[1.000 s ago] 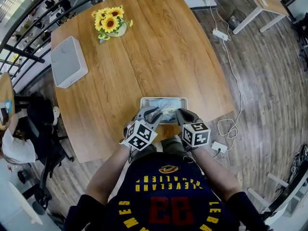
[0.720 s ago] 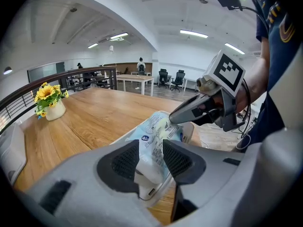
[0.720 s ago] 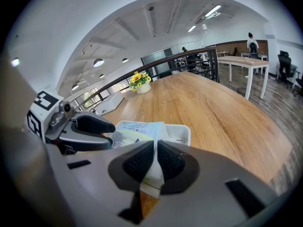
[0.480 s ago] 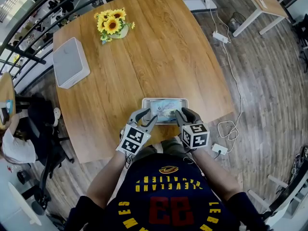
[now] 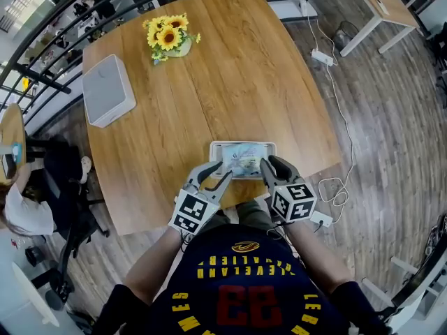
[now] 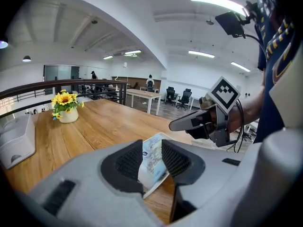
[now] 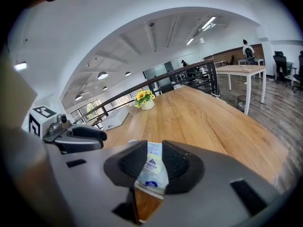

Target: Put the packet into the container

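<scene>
Warm brown wood is making up the desk (image 5: 230, 82), seen from above in the head view. At its 10 o'clock corner a white box (image 5: 108, 100) is sitting, and toward 11 o'clock a pot of sunflowers (image 5: 171, 35) is standing.

Near the 6 o'clock edge, the left gripper (image 5: 214, 172) is hovering just beside the left end of the container (image 5: 241, 144), pointing toward 1 o'clock. Its jaws are standing released. They have just been swinging wide and then easing slightly inward. The left gripper view is showing the packet only through the gap, with neither pad pressing on it.

The packet (image 5: 242, 160) is lying flat inside the shallow white container, printed face up, between the two grippers.

At the container's right end the right gripper (image 5: 272, 165) is hanging, pointing toward 11 o'clock. Its jaws are likewise standing apart and grasping nothing, and the packet is showing beyond them in the right gripper view.

Farther right, off the desk at 2 o'clock, a white power strip (image 5: 323, 56) is lying on the plank floor (image 5: 391, 117).
</scene>
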Available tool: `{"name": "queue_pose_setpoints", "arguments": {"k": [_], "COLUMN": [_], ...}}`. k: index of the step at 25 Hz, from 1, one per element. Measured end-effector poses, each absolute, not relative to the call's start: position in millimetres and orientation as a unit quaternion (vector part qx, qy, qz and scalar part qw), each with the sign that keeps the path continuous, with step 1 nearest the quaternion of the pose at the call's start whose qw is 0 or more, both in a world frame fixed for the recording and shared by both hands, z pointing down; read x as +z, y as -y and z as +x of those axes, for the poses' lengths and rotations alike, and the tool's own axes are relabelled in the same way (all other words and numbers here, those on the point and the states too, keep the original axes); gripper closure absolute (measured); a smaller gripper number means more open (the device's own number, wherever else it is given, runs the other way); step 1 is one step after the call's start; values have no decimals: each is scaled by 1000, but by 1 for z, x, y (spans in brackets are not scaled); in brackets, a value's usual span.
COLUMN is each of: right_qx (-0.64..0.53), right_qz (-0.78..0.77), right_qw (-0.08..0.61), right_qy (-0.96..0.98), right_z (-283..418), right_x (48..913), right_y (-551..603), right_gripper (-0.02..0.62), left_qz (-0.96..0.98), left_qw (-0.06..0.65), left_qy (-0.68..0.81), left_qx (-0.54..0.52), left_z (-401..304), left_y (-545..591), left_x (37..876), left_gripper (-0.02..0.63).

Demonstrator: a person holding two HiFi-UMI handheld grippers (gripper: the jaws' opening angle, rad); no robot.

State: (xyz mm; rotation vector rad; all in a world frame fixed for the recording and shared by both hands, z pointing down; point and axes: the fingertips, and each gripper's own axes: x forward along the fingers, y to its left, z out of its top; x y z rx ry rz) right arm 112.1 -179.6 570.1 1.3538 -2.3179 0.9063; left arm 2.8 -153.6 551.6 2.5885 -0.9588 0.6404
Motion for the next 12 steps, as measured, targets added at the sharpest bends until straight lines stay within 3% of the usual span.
{"name": "queue_pose_setpoints", "arguments": {"k": [3, 5, 7, 12], "right_qx": [311, 307, 303, 272], "right_qz": [462, 456, 449, 431], "right_qw": [138, 122, 104, 90], "right_qy": [819, 827, 834, 856], "right_z": [107, 104, 100, 93], "right_x": [552, 537, 520, 476], "right_y": [176, 175, 175, 171], "right_gripper": [504, 562, 572, 578], "left_qz": [906, 909, 913, 918], "left_qw": [148, 141, 133, 127], "left_qy": [337, 340, 343, 352], "left_qx": [209, 195, 176, 129], "left_z": [3, 5, 6, 7], "left_y": [152, 152, 152, 151], "left_x": [540, 526, 509, 469], "left_gripper": [494, 494, 494, 597]}}
